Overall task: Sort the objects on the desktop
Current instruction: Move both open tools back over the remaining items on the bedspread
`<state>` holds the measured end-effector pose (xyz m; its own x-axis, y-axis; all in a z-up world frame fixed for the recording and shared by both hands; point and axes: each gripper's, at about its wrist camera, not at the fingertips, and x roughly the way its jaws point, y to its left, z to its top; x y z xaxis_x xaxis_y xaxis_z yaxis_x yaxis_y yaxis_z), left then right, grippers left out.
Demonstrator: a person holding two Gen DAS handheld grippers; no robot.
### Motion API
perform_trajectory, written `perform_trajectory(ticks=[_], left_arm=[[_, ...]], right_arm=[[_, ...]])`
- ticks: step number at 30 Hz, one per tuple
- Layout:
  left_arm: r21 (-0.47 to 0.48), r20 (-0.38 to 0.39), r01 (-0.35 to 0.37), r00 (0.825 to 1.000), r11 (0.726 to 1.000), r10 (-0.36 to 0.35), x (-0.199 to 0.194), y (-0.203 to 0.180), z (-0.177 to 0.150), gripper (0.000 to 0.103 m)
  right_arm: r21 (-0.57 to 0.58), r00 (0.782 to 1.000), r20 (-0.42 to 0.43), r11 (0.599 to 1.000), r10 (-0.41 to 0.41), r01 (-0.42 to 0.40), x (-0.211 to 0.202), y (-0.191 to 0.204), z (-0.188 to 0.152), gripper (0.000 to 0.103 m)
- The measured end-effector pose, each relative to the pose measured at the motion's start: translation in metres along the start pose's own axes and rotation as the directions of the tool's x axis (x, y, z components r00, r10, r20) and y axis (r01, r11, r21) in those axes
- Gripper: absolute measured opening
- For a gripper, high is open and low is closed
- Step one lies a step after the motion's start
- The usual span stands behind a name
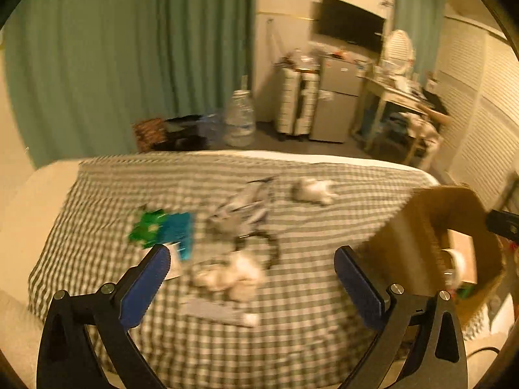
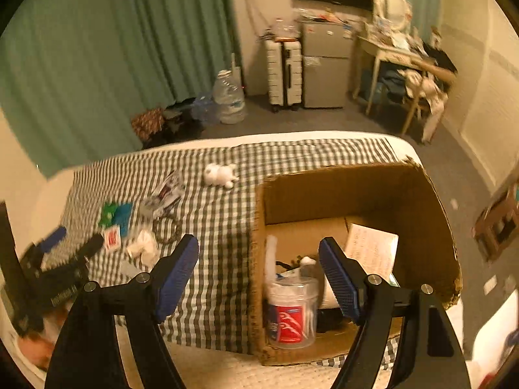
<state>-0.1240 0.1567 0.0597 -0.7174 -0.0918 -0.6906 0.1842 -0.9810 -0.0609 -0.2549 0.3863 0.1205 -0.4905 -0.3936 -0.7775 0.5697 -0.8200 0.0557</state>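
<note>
Left gripper (image 1: 252,267) spread wide and empty above the crumpled white tissue (image 1: 228,274) on the checked cloth (image 1: 308,340). Right gripper (image 2: 258,264) parted, empty, at the cardboard box (image 2: 421,201) wall. Blurred view; risk of snagging the black cord (image 1: 271,246) beside the tissue.

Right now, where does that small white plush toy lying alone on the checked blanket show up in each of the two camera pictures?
Left wrist view: the white plush toy lies right of centre, on the far part of the checked blanket.
Right wrist view: the plush toy lies left of centre, near the blanket's far edge.
Shared landmark: the cardboard box, to the toy's right in both.
</note>
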Motion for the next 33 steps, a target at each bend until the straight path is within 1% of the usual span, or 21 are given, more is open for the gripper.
perform_trajectory(ticks=[2,5,6,7,8,10,12,13,15,19,20,21,23,25,27,28,31,33], left_arm=[[-0.043,-0.013,-0.039,0.999,0.998,0.039,0.013,0.027,-0.007,0.103],[-0.078,-0.03,-0.074,0.997,0.994,0.072,0.032,0.056,-0.019,0.103],[-0.088,-0.038,-0.08,0.996,0.993,0.077,0.038,0.064,-0.021,0.103],[-0.098,-0.047,-0.089,0.995,0.991,0.085,0.044,0.072,-0.024,0.103],[-0.114,-0.065,-0.114,0.992,0.987,0.107,0.055,0.083,-0.028,0.103],[-0.126,-0.083,-0.129,0.989,0.984,0.12,0.068,0.097,-0.034,0.103],[-0.134,-0.116,-0.163,0.982,0.977,0.148,0.087,0.115,-0.042,0.103],[-0.141,-0.129,-0.163,0.981,0.977,0.145,0.094,0.121,-0.044,0.103],[-0.185,-0.166,-0.157,0.978,0.97,0.127,0.111,0.141,-0.048,0.103],[-0.225,-0.186,-0.198,0.97,0.954,0.158,0.128,0.167,-0.05,0.103],[-0.243,-0.189,-0.192,0.971,0.951,0.148,0.131,0.173,-0.051,0.103],[-0.265,-0.193,-0.179,0.972,0.947,0.13,0.136,0.179,-0.052,0.103],[-0.292,-0.202,-0.169,0.973,0.942,0.112,0.142,0.184,-0.053,0.103],[-0.289,-0.223,-0.162,0.97,0.943,0.099,0.149,0.186,-0.056,0.103],[-0.293,-0.239,-0.146,0.968,0.945,0.076,0.153,0.185,-0.057,0.103],[-0.296,-0.243,-0.137,0.968,0.945,0.065,0.154,0.185,-0.059,0.103],[-0.293,-0.241,-0.145,0.968,0.945,0.073,0.152,0.184,-0.06,0.103],[-0.295,-0.242,-0.149,0.967,0.944,0.077,0.151,0.183,-0.061,0.103]], right_arm=[[-0.049,1.0,0.004,0.999,-0.018,0.018,0.005,0.02,-0.003,0.077],[-0.129,1.0,-0.006,0.991,-0.028,0.027,0.019,0.049,-0.009,0.077],[-0.143,1.0,-0.015,0.989,-0.026,0.024,0.024,0.053,-0.01,0.077],[-0.16,0.999,-0.037,0.987,-0.012,0.006,0.032,0.062,-0.013,0.077],[-0.165,0.998,-0.063,0.986,0.009,-0.02,0.04,0.07,-0.016,0.077],[-0.168,0.993,-0.11,0.984,0.044,-0.062,0.057,0.083,-0.021,0.077],[-0.18,0.987,-0.145,0.979,0.064,-0.09,0.072,0.095,-0.025,0.077],[-0.191,0.984,-0.161,0.976,0.074,-0.105,0.081,0.104,-0.029,0.077],[-0.2,0.98,-0.178,0.972,0.09,-0.126,0.092,0.12,-0.037,0.077],[-0.222,0.978,-0.19,0.967,0.084,-0.126,0.129,0.149,-0.046,0.077],[-0.223,0.978,-0.193,0.967,0.079,-0.122,0.141,0.155,-0.046,0.077],[-0.222,0.978,-0.196,0.968,0.076,-0.12,0.148,0.16,-0.045,0.077],[-0.216,0.969,-0.23,0.966,0.092,-0.143,0.169,0.171,-0.041,0.077],[-0.188,0.958,-0.259,0.966,0.125,-0.177,0.188,0.181,-0.036,0.077],[-0.126,0.94,-0.288,0.966,0.181,-0.225,0.204,0.189,-0.031,0.077],[-0.1,0.937,-0.294,0.969,0.189,-0.227,0.211,0.191,-0.029,0.077],[-0.046,0.926,-0.329,0.976,0.186,-0.212,0.237,0.197,-0.031,0.076],[-0.005,0.902,-0.386,0.977,0.193,-0.211,0.259,0.201,-0.037,0.076]])
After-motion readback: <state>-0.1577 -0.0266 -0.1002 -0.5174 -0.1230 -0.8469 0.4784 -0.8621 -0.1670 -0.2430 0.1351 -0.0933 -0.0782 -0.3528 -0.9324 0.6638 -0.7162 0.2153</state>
